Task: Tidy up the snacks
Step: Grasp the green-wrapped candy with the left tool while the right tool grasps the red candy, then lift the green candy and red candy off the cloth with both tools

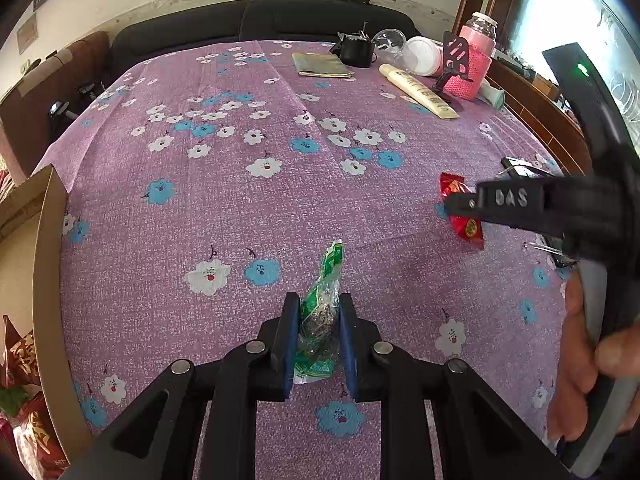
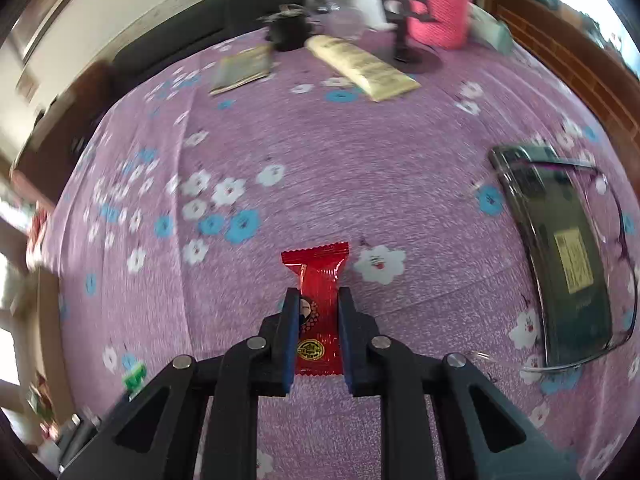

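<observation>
both grippers closed on snack packets over the floral tablecloth

left gripper [image 1: 319,312]: fingers pressed against both sides of a green snack packet [image 1: 322,312], which stands upright between the pads, its crimped top poking above them. the packet sits over the purple floral tablecloth [image 1: 240,208]; contact with the cloth cannot be confirmed.

right gripper [image 2: 319,312]: fingers pinching a red candy packet [image 2: 318,304] lengthwise, crimped end pointing away from the camera. in the left wrist view the same packet [image 1: 460,208] shows at the tip of the right gripper [image 1: 456,204], near the right edge of the table.

at the left edge, a cardboard box [image 1: 44,280] holds red snack packets [image 1: 24,360].

elsewhere: a phone [image 2: 560,248] under eyeglasses [image 2: 624,240] to the right; a cream tube [image 1: 416,90] and a pink bottle [image 1: 476,56] at the far side.
</observation>
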